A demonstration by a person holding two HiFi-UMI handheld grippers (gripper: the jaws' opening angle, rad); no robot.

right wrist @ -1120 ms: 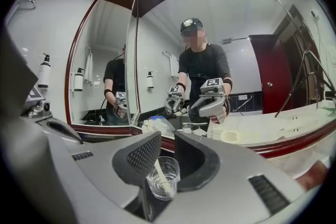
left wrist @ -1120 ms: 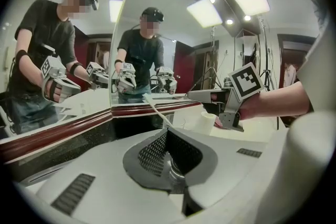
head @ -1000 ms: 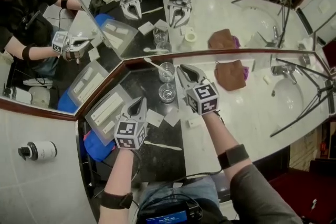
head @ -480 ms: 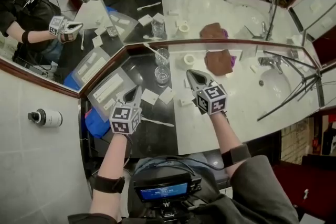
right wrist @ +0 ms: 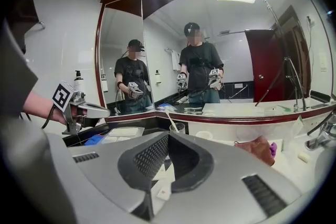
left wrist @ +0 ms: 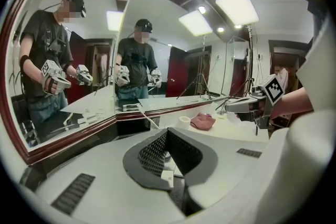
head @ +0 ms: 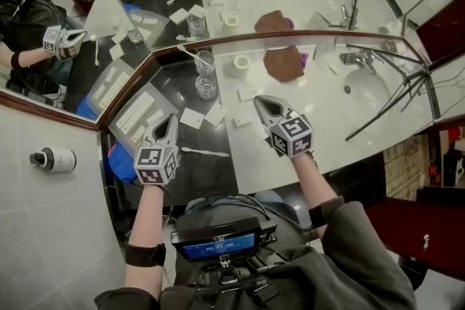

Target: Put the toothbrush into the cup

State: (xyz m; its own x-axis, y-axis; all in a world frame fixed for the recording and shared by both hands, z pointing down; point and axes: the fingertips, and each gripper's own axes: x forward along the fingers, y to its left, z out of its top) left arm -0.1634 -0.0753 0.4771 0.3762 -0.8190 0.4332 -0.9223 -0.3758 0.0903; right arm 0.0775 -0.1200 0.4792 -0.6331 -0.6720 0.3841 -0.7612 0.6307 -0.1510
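The right gripper [head: 260, 104] has backed away from the cup [head: 205, 65] and is now well apart from it. We see both forearms reaching forward with the noses tipped slightly down, the left gripper [head: 171, 121] over the dark counter [head: 218, 181]. Both claws are closed and empty. The white toothbrush [head: 187, 54] stands in the cup, its long axis leaning toward the mirror [head: 109, 18]. A spare toothbrush [head: 205, 152] lies flat by the left gripper.

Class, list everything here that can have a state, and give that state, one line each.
left hand-held gripper: shut, empty
right hand-held gripper: shut, empty
rear glass cup: upright, standing toothbrush leaning inside
front glass cup: upright, empty
loose toothbrush: lying flat on counter
brown cloth: crumpled
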